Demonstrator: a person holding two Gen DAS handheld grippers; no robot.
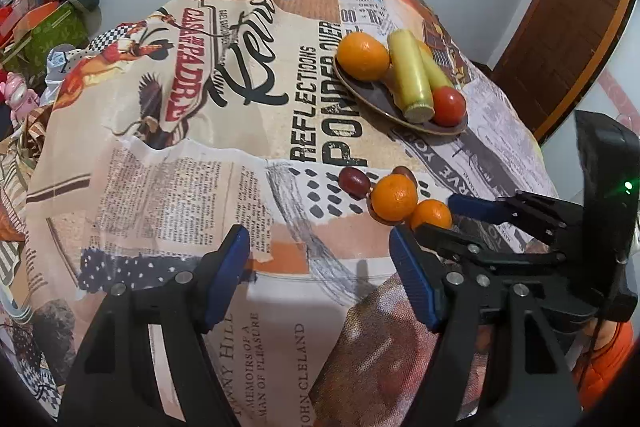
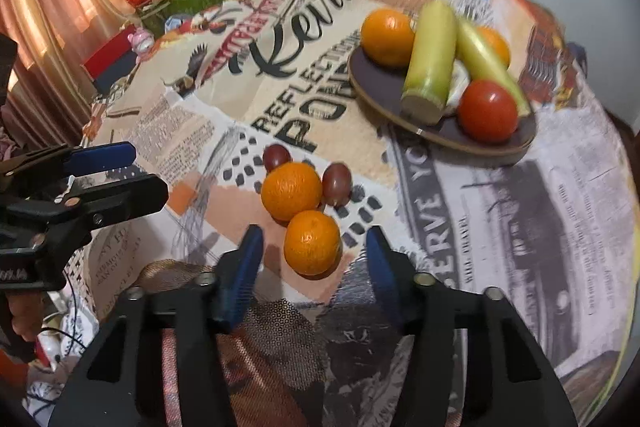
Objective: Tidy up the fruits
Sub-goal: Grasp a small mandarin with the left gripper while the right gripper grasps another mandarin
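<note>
While the right gripper (image 2: 314,267) hangs low over the near part of the table, its blue-padded jaws stand apart on either side of the nearest orange (image 2: 312,242), with a gap showing between each pad and the peel; nothing is clamped. No earlier view is at hand to compare.

Taking that nearest orange as the landmark: a second orange (image 2: 291,191) sits just beyond it, touching or nearly so. Two dark red grapes flank the second orange, one (image 2: 277,155) at its far left, the other (image 2: 337,183) at its right. Farther beyond and to the right lies the dark oval plate (image 2: 500,149), well apart from the landmark, carrying a third orange (image 2: 387,37), two pale green-yellow cucumber-like pieces (image 2: 432,61), a red tomato (image 2: 488,110) and another orange partly hidden behind them. The plate's far side comes close to the table's right edge.

To the landmark's left, the printed tablecloth (image 1: 168,163) runs bare and wide toward the far and left edges, giving plenty of room. The left gripper (image 1: 320,275) hovers over that bare cloth, left of and nearer than the landmark, jaws spread wide and empty. Right of the landmark, cloth lies open up to the table's rim.
</note>
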